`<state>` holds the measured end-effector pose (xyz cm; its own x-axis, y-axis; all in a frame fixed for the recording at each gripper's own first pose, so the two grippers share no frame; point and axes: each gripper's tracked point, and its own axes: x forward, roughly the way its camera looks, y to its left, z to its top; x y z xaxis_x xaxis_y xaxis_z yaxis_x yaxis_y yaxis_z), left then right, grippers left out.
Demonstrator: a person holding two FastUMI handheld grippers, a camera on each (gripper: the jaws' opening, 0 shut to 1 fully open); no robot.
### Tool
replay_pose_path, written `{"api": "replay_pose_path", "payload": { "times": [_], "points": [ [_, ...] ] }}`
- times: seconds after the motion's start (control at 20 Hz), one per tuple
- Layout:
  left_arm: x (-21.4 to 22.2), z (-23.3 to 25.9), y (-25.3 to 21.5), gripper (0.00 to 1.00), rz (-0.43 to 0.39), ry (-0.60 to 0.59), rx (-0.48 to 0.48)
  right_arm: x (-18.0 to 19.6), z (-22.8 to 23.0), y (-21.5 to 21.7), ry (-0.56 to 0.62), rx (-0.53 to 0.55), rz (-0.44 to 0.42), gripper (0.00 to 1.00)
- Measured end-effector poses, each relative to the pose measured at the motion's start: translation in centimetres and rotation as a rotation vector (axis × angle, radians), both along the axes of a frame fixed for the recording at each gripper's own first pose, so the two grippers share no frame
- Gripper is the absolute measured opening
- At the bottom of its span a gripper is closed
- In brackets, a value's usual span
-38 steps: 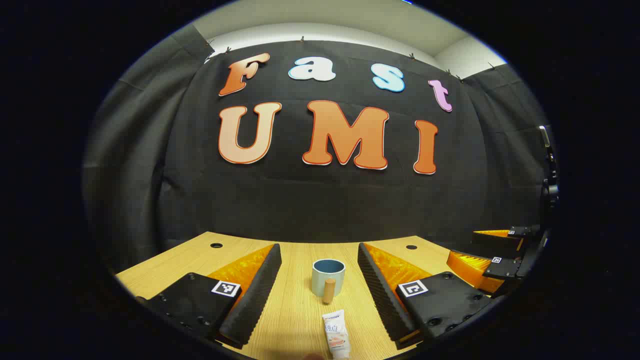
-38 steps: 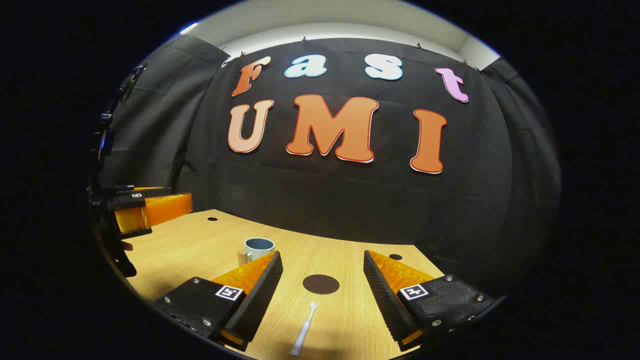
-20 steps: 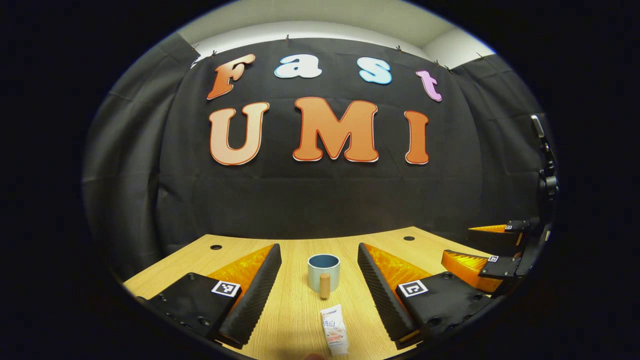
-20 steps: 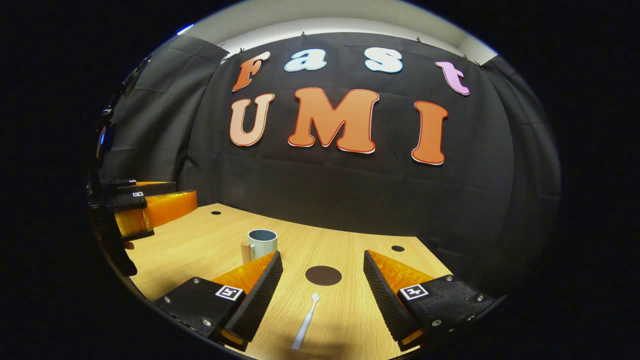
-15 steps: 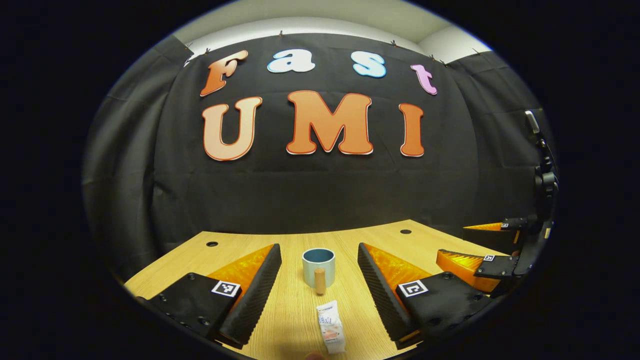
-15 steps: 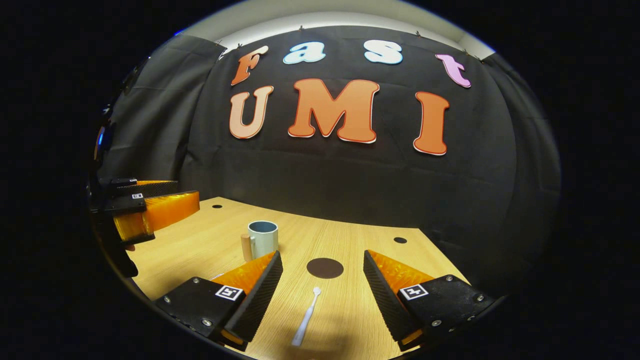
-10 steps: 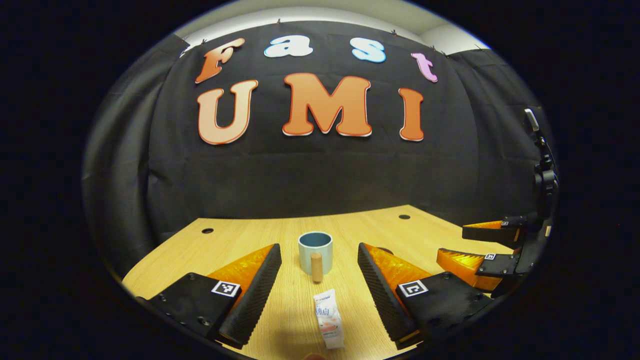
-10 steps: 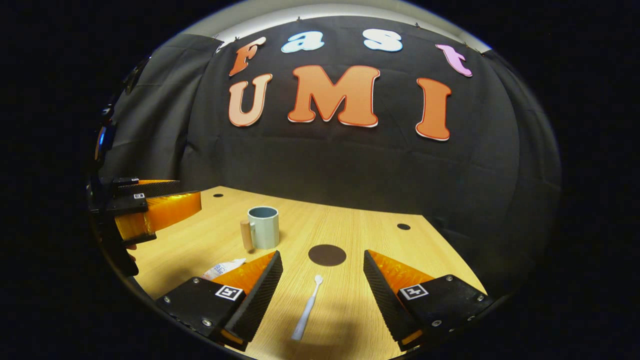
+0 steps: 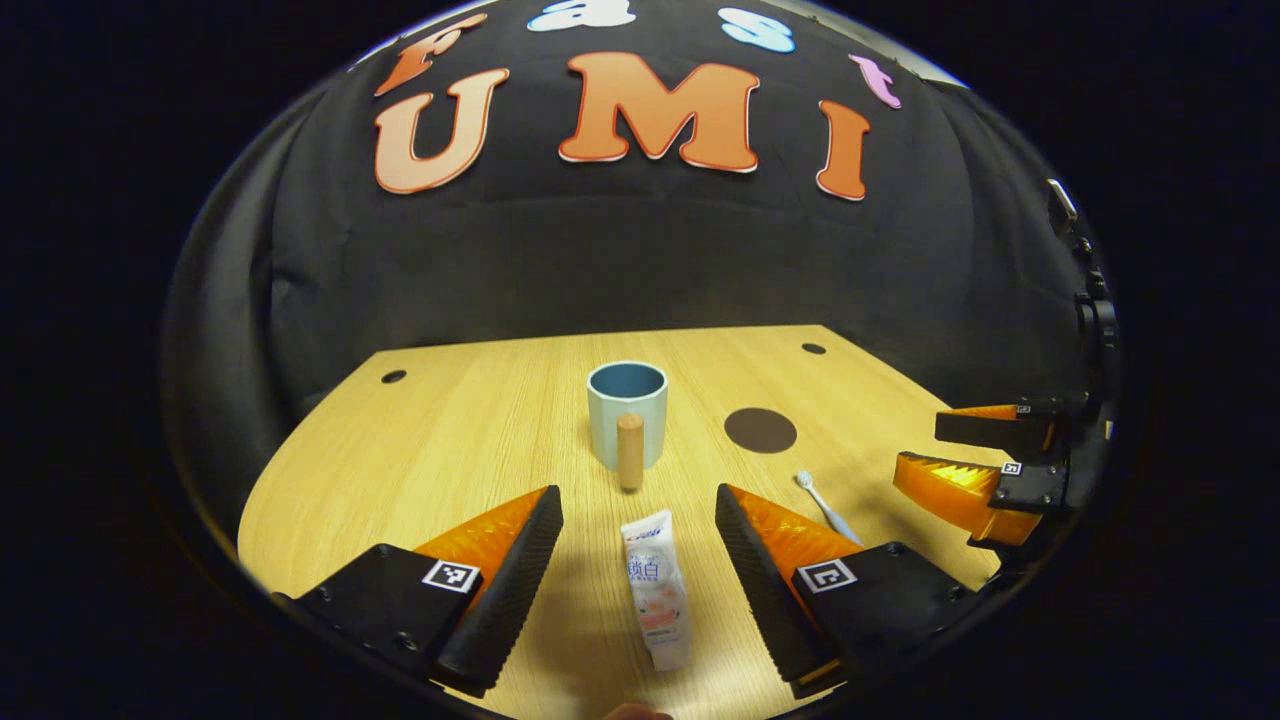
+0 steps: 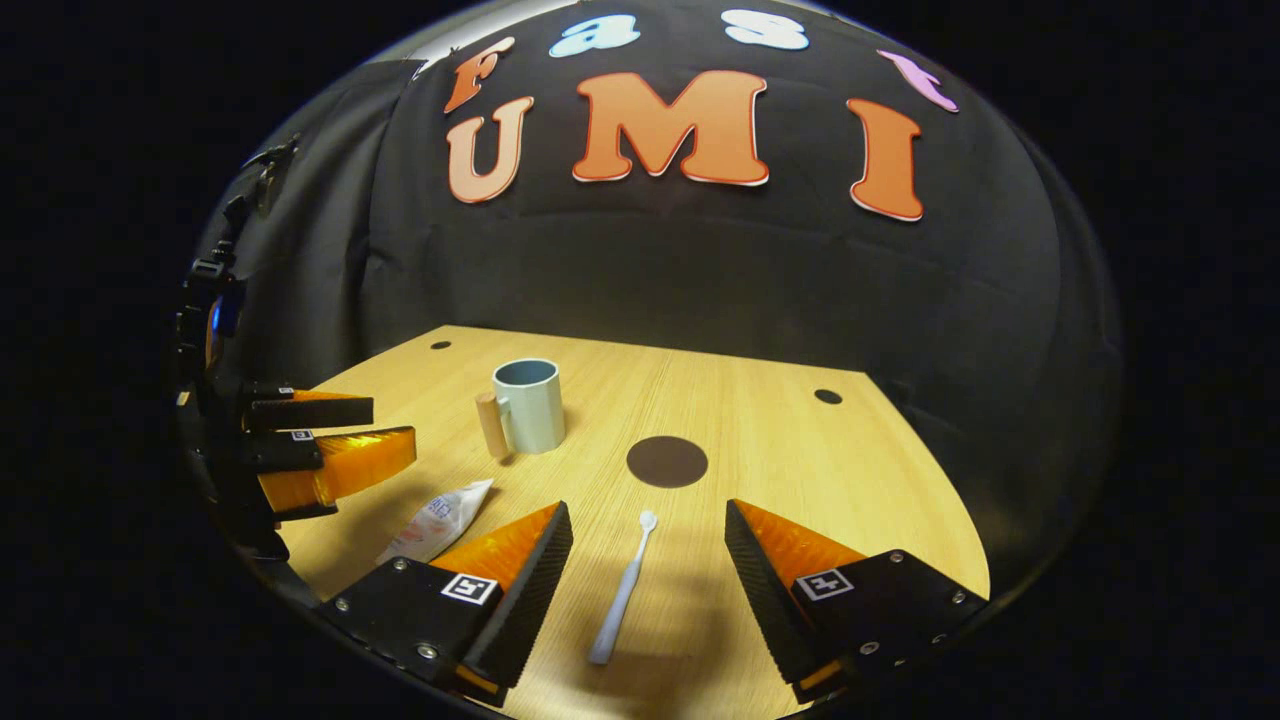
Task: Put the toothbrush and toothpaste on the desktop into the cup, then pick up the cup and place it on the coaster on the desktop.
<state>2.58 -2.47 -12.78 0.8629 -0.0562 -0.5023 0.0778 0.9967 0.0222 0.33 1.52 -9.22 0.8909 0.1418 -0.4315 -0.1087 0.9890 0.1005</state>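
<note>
A pale blue cup (image 9: 627,410) with a wooden handle stands mid-desk; it is also in the right gripper view (image 10: 530,405). A white toothpaste tube (image 9: 655,588) lies flat between the fingers of my open left gripper (image 9: 638,512), which hovers above it. A white toothbrush (image 10: 622,590) lies on the desk between the fingers of my open right gripper (image 10: 648,528), head pointing away. The dark round coaster (image 10: 667,461) sits just beyond the brush, right of the cup. The toothpaste (image 10: 436,520) and left gripper (image 10: 335,435) appear at the right gripper view's left; the right gripper (image 9: 975,455) at the left gripper view's right.
The wooden desk (image 9: 470,430) has small cable holes near its far corners (image 9: 393,376) (image 10: 827,396). The black cloth wall rises right behind the far edge. The toothbrush (image 9: 826,506) lies between coaster (image 9: 760,429) and right gripper.
Both grippers have risen and tilted downward over the desk, so more of the desktop shows. The toothpaste and toothbrush now lie farther between the open fingers. Nothing on the desk moved.
</note>
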Motion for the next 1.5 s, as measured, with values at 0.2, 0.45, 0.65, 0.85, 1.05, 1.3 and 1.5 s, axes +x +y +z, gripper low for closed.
{"api": "replay_pose_path", "payload": {
  "times": [0.2,0.45,0.65,0.85,1.05,1.3,1.5],
  "points": [
    [0.1,-1.7,-0.1,1.00,-0.014,0.095,0.003,0.5,-1.9,0.6,0.106,0.010,0.012,0.88],
    [0.2,-4.7,-1.0,1.00,-0.032,0.206,-0.035,1.2,-5.7,0.7,0.227,-0.012,0.007,0.81],
    [0.2,-5.7,-1.1,1.00,-0.035,0.288,-0.035,1.3,-7.8,0.9,0.310,-0.011,0.011,0.77],
    [0.2,-5.5,-1.1,1.00,-0.039,0.333,0.005,1.8,-9.2,0.8,0.368,0.001,0.008,0.72],
    [-0.2,-6.6,-1.3,1.00,-0.035,0.414,-0.009,2.0,-10.2,0.7,0.402,-0.002,0.008,0.63],
    [0.0,-7.5,-2.2,0.60,-0.019,0.465,0.006,2.2,-11.0,1.5,0.426,-0.004,0.016,0.65],
    [-0.4,-7.2,-2.3,0.42,0.000,0.494,-0.041,2.5,-11.1,1.6,0.434,-0.020,0.010,0.60]
  ]
}}
